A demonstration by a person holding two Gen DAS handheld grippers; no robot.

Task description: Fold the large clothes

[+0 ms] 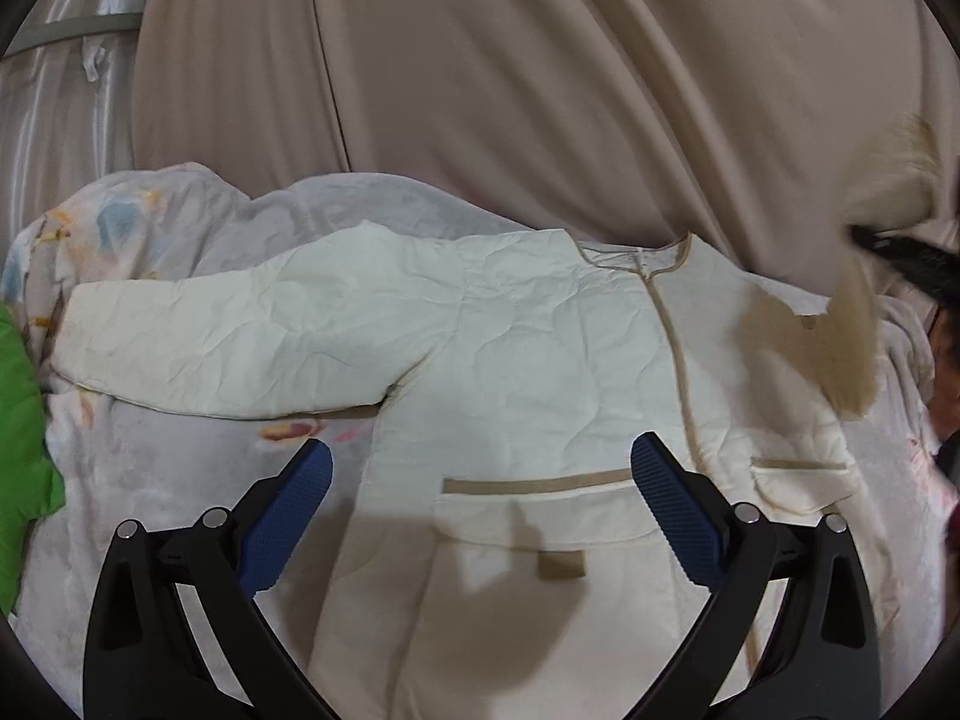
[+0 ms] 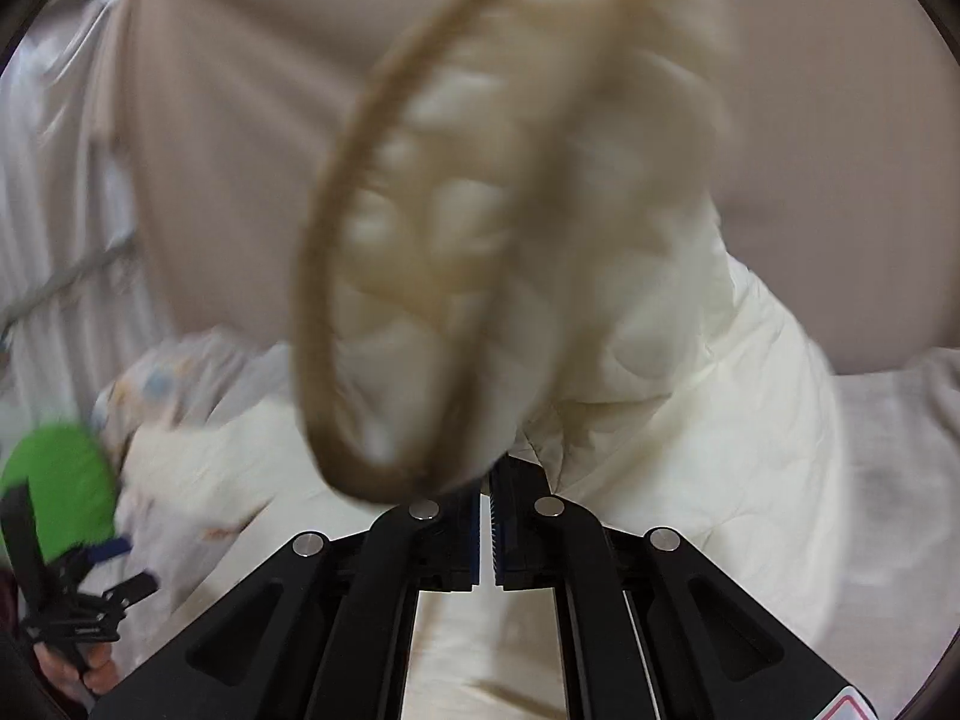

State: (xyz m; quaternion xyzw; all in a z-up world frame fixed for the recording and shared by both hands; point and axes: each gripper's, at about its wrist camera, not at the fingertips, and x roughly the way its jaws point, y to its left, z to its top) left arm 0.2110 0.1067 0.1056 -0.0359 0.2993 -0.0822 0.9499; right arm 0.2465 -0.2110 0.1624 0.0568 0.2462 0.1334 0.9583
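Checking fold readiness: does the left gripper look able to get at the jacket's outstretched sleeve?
Probably yes: the left gripper is open above the jacket, and the sleeve lies flat and uncovered.

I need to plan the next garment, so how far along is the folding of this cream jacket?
Early. Done: the cream jacket lies front up, spread on the blanket. In hand: the right gripper is shut on the tan-trimmed sleeve, lifted and blurred. Left: the other sleeve is still outstretched, the body unfolded; the left gripper is open, empty.

Cream quilted jacket lies face-up, tan-trimmed.
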